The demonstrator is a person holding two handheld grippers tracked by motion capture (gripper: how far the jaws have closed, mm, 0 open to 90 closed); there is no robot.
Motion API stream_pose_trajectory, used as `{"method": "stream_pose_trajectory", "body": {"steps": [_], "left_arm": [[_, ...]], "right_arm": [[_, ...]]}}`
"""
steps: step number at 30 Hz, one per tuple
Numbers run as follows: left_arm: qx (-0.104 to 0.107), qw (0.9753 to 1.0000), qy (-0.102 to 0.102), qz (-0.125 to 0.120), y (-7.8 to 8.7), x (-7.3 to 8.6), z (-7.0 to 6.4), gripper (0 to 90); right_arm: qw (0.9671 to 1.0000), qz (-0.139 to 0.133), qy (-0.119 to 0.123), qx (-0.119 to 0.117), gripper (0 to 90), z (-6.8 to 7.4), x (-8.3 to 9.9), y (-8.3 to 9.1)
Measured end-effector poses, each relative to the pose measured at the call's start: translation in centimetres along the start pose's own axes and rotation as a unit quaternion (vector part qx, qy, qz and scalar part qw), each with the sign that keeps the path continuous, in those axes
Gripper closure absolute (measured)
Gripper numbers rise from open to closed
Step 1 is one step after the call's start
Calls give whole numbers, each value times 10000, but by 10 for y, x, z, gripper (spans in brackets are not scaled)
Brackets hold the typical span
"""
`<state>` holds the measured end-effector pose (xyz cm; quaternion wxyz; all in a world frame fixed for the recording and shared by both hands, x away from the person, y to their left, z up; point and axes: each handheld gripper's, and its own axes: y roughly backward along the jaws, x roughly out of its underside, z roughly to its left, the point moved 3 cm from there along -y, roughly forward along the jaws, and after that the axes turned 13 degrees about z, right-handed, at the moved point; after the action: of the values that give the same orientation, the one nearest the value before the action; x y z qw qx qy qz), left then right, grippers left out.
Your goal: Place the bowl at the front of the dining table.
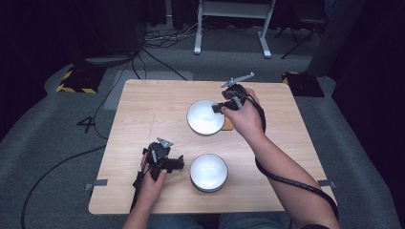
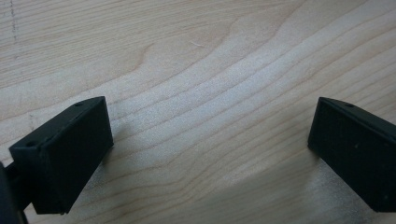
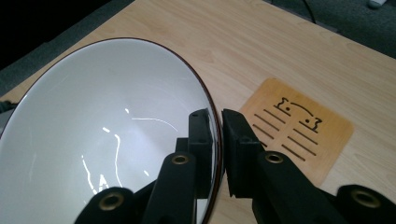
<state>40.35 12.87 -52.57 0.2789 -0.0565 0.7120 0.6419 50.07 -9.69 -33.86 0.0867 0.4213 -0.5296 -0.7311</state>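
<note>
Sitting low in the middle of the high view, a white round bowl with a dark rim [image 1: 208, 172] rests on the pale wooden bench [image 1: 143, 105]. Just left of it, the left gripper [image 1: 179, 163] hovers with its jaws spread wide over bare wood. Farther up, a second white bowl with a dark rim [image 1: 204, 118] is pinched on its right edge by the right gripper [image 1: 218, 108]. A small brown wooden coaster with cut lines [image 3: 299, 133] lies right beside that bowl.

Both claws are black: the left claw [image 1: 179, 163] has blocky jaws, the right claw [image 3: 218, 135] has brass-coloured screws and a ribbed black cable [image 1: 286, 181].
</note>
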Motion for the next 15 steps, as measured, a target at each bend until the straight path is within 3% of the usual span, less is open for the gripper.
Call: {"method": "stream_pose_trajectory", "body": {"steps": [6, 11, 15], "left_arm": [[47, 10000, 7, -1, 0, 0, 0, 0], [47, 10000, 4, -3, 0, 0, 0, 0], [45, 10000, 7, 0, 0, 0, 0, 0]], "right_arm": [[9996, 17, -199, 213, 829, -19, -12, -3], [9987, -18, -463, 229, 829, -33, -20, -6], [9981, -22, -532, 326, 828, -42, -27, -8]]}}
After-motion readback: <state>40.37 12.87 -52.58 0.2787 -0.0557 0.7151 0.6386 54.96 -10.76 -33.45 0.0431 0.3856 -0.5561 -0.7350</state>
